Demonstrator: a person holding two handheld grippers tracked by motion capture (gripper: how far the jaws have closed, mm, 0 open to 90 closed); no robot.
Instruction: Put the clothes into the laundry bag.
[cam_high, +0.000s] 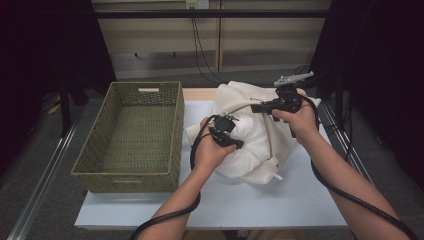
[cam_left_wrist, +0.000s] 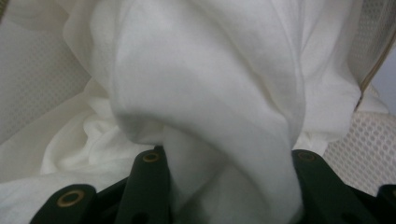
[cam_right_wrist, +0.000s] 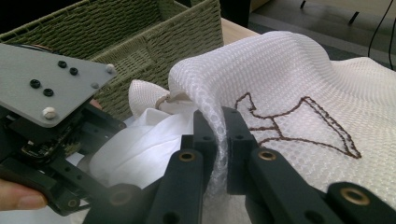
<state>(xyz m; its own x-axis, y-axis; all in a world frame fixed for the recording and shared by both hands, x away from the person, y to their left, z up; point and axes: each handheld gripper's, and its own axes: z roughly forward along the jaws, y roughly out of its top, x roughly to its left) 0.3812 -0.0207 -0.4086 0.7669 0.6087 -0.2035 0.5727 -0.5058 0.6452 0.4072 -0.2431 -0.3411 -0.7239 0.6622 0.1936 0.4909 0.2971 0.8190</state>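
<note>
Right fingers (cam_right_wrist: 236, 135) pinched on honeycomb mesh bag (cam_right_wrist: 289, 70), left gripper (cam_left_wrist: 229, 186) clasping soft white cloth (cam_left_wrist: 210, 93).

This looks like a lab or test room, not a home. A white bench (cam_high: 280, 200) stands alone on a grey floor (cam_high: 45, 170), with metal rails (cam_high: 42, 175) along its sides. Dark curtains (cam_high: 380, 60) hang left and right. Black cables (cam_high: 200, 55) run down the plain back wall (cam_high: 150, 45).

White cloth (cam_left_wrist: 205, 93) bunched over left jaws, hiding pads; cloth's edges cut off
</note>
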